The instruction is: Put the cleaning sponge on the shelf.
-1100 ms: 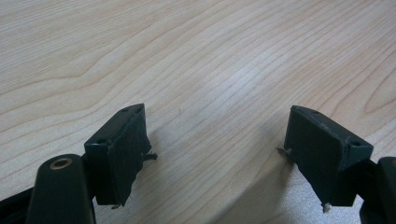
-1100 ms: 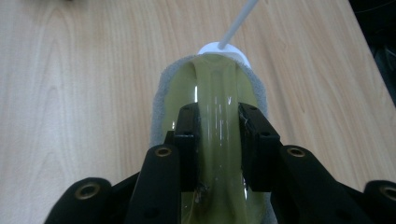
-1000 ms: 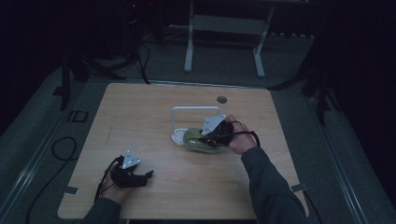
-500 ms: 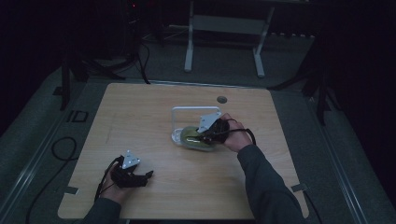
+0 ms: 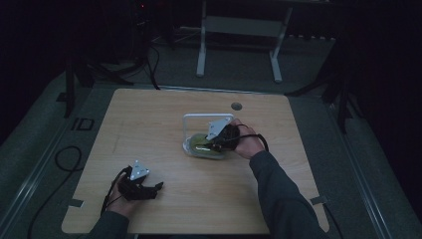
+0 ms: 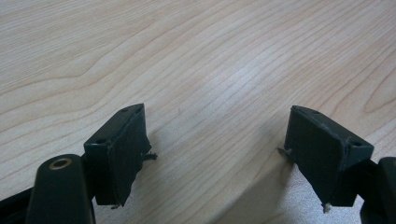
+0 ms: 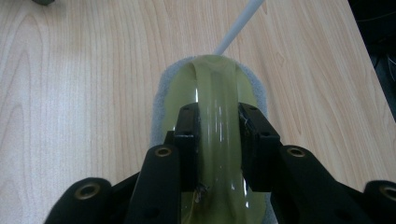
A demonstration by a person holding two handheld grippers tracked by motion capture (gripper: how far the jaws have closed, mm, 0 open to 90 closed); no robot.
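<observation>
The wooden counter [image 5: 149, 124] is seen from above. Near its middle, a yellow-green scrubber [image 7: 218, 93] lies just beside a white frame [image 5: 191, 118]; its handle is clamped by the right claw [image 7: 218, 140]. At the near left, the left claw [image 6: 215, 144] is held apart over bare wood.

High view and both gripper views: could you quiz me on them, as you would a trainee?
1. True or false: the left gripper holds something.
2. What is the right gripper shut on? A) the green handle B) a cup C) a cable
3. What does the grey pad lie on?

Key: 1 false, its jaws stand open over bare wood. 2 A. 3 the wooden table.
</observation>
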